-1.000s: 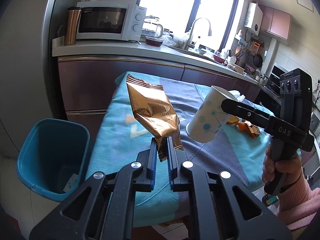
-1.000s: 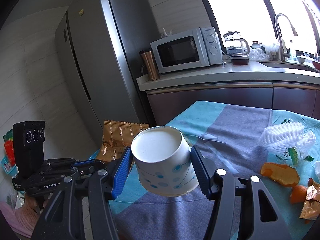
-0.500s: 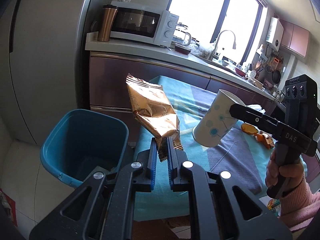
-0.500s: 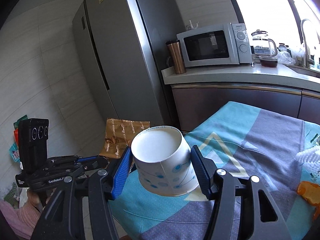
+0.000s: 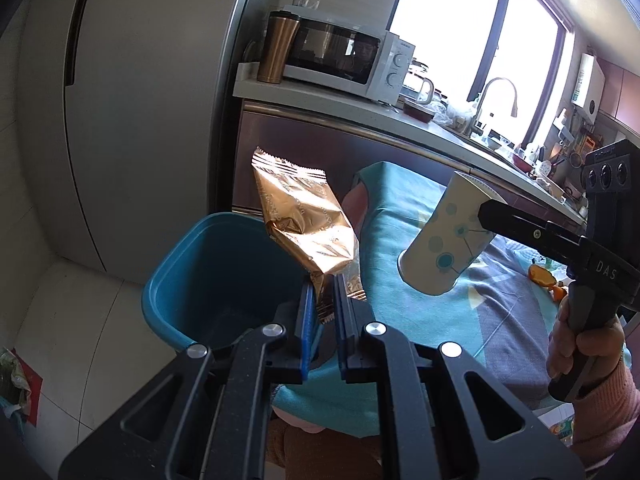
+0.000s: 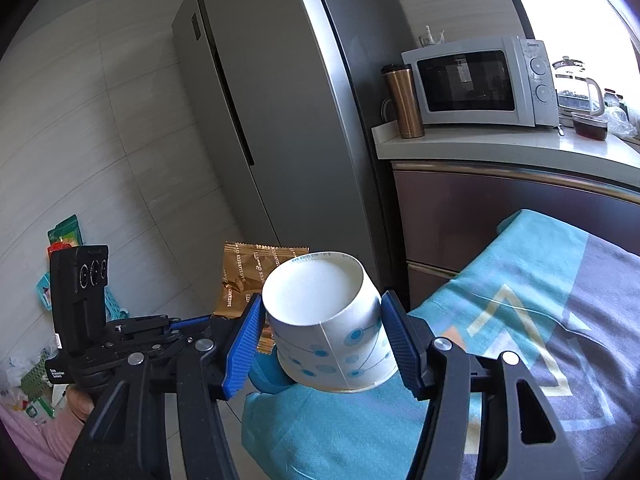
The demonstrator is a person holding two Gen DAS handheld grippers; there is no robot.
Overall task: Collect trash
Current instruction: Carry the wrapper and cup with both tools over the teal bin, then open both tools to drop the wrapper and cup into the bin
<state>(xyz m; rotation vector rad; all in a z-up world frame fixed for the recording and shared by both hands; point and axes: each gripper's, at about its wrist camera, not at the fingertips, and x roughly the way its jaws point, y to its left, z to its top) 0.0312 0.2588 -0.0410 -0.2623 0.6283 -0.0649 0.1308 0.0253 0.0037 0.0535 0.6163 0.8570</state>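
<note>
My left tongs [image 5: 323, 300] pinch the bottom edge of a gold snack wrapper [image 5: 304, 224], which stands up from the tips, above the near rim of the blue bin [image 5: 192, 276]. My right tongs [image 6: 322, 344] squeeze a white paper cup [image 6: 332, 332] with blue dots, tipped on its side with its base toward the camera, held above the corner of the counter [image 6: 520, 340], which is covered by a teal and grey cloth. The bin stands on the floor just beside that corner, in front of the grey fridge [image 5: 140, 100]. Further back, a microwave [image 6: 476, 84] and a copper mug [image 6: 402, 100] sit on the kitchen worktop.
</note>
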